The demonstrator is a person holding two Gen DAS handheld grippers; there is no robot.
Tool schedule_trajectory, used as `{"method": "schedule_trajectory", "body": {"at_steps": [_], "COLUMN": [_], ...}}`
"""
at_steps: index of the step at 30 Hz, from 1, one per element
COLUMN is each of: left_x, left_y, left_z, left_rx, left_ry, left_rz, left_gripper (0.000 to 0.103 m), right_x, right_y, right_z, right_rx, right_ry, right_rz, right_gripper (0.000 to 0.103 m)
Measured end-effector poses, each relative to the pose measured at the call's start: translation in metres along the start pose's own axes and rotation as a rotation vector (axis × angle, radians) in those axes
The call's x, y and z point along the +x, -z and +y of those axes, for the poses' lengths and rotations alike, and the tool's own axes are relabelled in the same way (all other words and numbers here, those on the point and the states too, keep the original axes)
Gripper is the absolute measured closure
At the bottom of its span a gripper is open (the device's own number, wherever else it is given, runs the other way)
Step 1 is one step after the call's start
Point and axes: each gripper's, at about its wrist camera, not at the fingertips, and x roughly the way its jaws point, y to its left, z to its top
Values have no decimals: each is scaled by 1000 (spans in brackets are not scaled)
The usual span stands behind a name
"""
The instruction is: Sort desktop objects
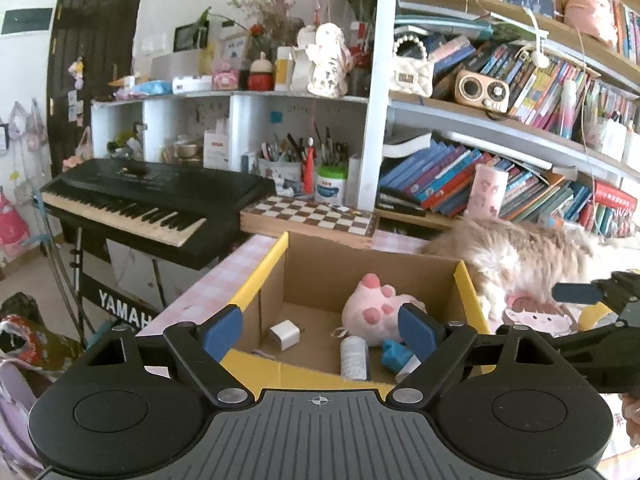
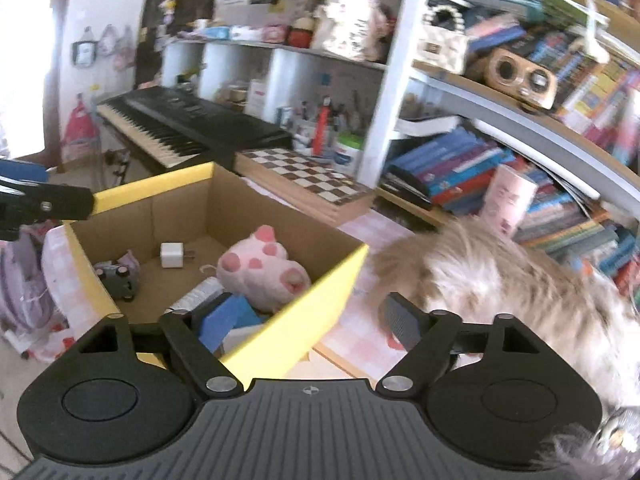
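Box: an open cardboard box [image 1: 304, 264] with yellow flaps sits on my desk under a pink checked cloth [image 1: 224, 276]; it is right in front of both my grippers.
Inside the box: a pink plush paw toy [image 1: 376, 308], a white charger cube [image 1: 285, 334], a white cylinder lying on its side [image 1: 354, 357] and a blue object [image 1: 396, 356]. My right camera also shows a small grey toy car [image 2: 118, 278] against the box's left wall.
My left gripper [image 1: 320, 330]: its blue-padded fingers stand wide apart over the near edge of the box, with nothing gripped between them.
My right gripper [image 2: 304, 320]: fingers wide apart and empty; the left finger is over the box's near corner, the right one over the cloth outside it. A yellow flap [image 2: 304, 320] runs between them.
Beside the box: a fluffy beige-and-white plush heap [image 1: 516, 256] lies on the desk just to the right.
Behind the box: a brown-and-white chessboard [image 1: 312, 216] on the desk, with pen cups [image 1: 280, 168] beyond it.
Left of the desk: a black Yamaha keyboard [image 1: 152, 200] on a stand.
Background: shelves [image 1: 480, 120] packed with books, a small wooden radio [image 1: 482, 90] and ornaments.
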Motion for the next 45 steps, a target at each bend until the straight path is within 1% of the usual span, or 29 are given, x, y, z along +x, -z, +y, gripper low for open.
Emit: {"method": "schedule_trajectory", "body": {"at_steps": [4, 9, 20, 25, 35, 37, 42, 45], "left_x": [-16, -38, -76, -89, -111, -114, -120, -121], "left_y": [11, 28, 53, 66, 95, 100, 109, 112], "left_z": [5, 13, 22, 22, 20, 20, 15, 9], "left_rx": [1, -12, -11, -11, 7, 8, 16, 38], "left_ry": [-12, -17, -10, -11, -23, -20, -9, 8], "left_rz": [2, 24, 32, 43, 81, 88, 100, 105], "left_gripper": [16, 16, 15, 15, 15, 15, 15, 15], "right_x": [-13, -36, -80, -94, -119, -125, -136, -140], "right_y": [13, 29, 56, 67, 94, 100, 112, 117], "right_z": [4, 22, 63, 73, 88, 92, 103, 106], "right_rx": [70, 113, 156, 172, 262, 268, 269, 274], "right_ry": [64, 104, 103, 115, 171, 169, 166, 166], "right_rz": [-1, -11, 2, 11, 31, 34, 55, 73], "right_gripper": [21, 21, 20, 20, 20, 18, 18, 18]}}
